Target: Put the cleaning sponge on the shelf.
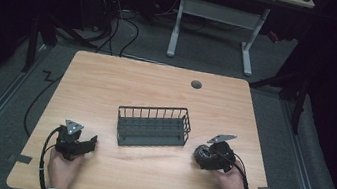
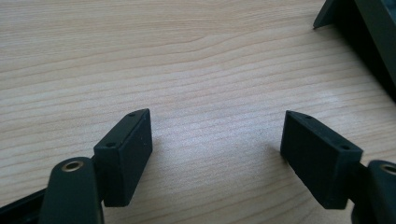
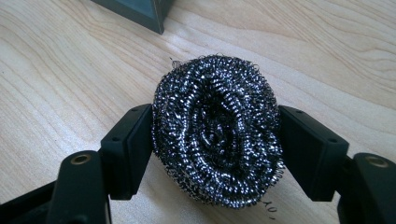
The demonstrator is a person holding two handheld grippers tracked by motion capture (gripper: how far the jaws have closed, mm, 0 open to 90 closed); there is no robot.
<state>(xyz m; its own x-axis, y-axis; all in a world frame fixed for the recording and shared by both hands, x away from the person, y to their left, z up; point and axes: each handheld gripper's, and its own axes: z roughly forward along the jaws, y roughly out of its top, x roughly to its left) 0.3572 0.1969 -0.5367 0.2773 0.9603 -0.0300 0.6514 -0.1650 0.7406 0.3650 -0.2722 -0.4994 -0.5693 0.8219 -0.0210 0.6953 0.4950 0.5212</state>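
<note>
1. The right gripper point(image 3: 215, 154) pinches a round, coiled steel-wire scouring pad point(image 3: 217, 130) between its 2 black pads, low over the light wooden desk point(image 1: 157, 88) near the front right corner.
2. The left gripper point(image 2: 217, 154) stands spread over bare wood near the front left corner, holding nothing.
3. The step in hand looks like carrying the pad toward the dark wire basket point(image 1: 153, 126) at the desk's middle, just beside it.
4. Next, the pad likely needs lifting over the basket's near wall, then release inside.
5. The pad is a disc with no long axis; its flat face looks back toward the right gripper's camera.
</note>
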